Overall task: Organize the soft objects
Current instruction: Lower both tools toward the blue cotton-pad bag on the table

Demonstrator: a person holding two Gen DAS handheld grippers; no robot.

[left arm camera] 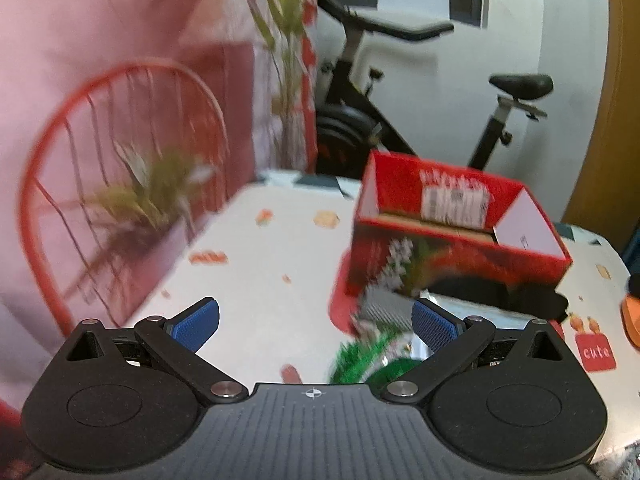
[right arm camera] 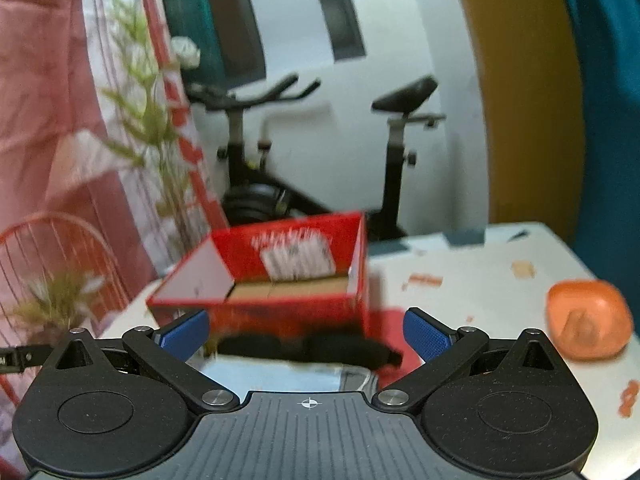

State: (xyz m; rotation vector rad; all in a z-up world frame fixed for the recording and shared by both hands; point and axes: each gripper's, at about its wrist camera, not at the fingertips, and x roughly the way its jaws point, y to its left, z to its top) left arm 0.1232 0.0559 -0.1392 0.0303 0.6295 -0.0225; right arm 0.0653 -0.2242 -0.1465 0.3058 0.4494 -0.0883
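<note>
A: What sits on the table point(right arm camera: 480, 280)?
B: A red box point(right arm camera: 280, 280), open on top, with a black soft thing point(right arm camera: 304, 350) lying against its near side. An orange toy point(right arm camera: 588, 322) rests well to the right.
A: And the grippers?
B: The left gripper point(left arm camera: 316, 322) and right gripper point(right arm camera: 306, 332) both gape wide, holding nothing, above the table.

Both my views are smeared with motion blur: the red box point(left arm camera: 452, 236) and the plant point(left arm camera: 152, 196) streak sideways, the print on the bench point(left arm camera: 260, 280) is soft. Only my tongs' black bodies sit sharp at the bottom. Light is even and indoor, warm-tinted, with a bright patch on the white wall point(right arm camera: 400, 40). The fisheye bends the edges and darkens the corners.
</note>
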